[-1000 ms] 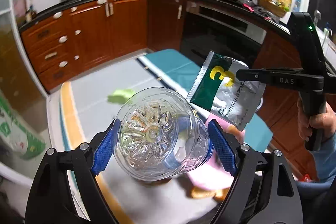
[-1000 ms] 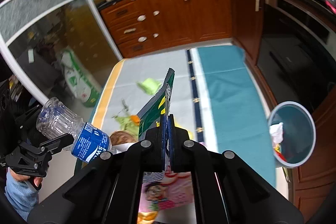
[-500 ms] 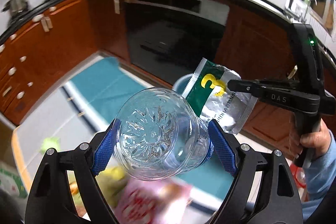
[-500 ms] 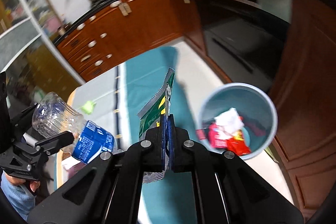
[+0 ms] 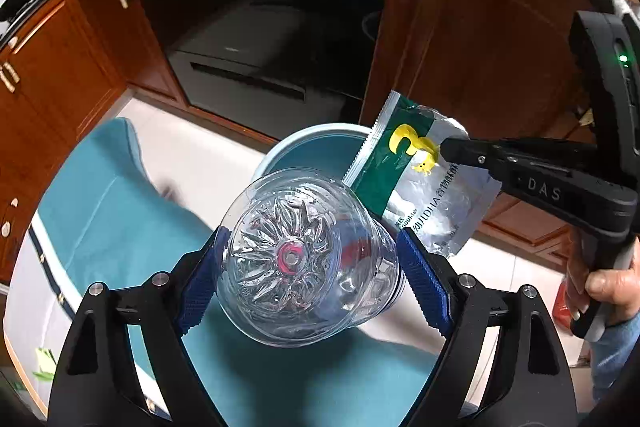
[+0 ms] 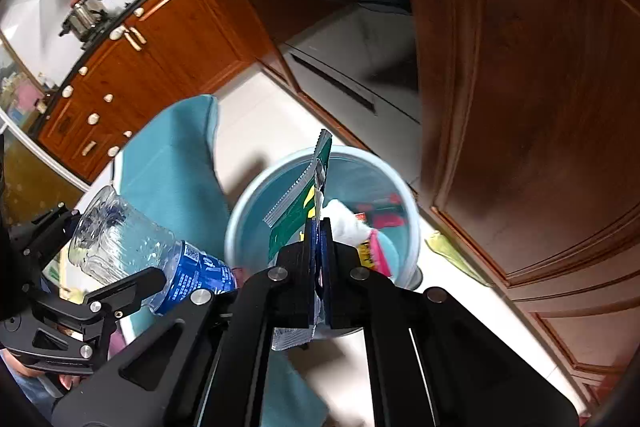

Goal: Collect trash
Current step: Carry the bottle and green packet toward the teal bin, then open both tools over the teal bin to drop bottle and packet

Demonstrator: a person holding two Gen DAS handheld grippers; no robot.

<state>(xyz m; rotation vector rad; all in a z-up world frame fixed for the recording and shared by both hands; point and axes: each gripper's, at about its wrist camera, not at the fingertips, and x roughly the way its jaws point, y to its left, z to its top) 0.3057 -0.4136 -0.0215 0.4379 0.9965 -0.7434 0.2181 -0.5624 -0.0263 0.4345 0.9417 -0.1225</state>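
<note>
My left gripper (image 5: 308, 267) is shut on a clear plastic bottle (image 5: 304, 263) with a blue label, base toward the camera; the bottle also shows in the right wrist view (image 6: 140, 251). My right gripper (image 6: 318, 227) is shut on a green and silver foil packet (image 6: 304, 203), marked with a yellow 3 in the left wrist view (image 5: 416, 179). Both are held above a light blue trash bin (image 6: 240, 223) on the floor, with wrappers and white paper inside. In the left wrist view the bin's rim (image 5: 296, 143) shows just beyond the bottle.
Brown wooden cabinets (image 6: 520, 67) and a dark oven front (image 5: 248, 39) stand close behind the bin. A teal floor mat (image 5: 104, 203) lies to the left. A yellow-green scrap (image 6: 452, 251) lies on the floor right of the bin.
Both grippers have swung with their loads from over the littered mat toward the bin. The bin is now much closer, directly below the packet and just beyond the bottle.
</note>
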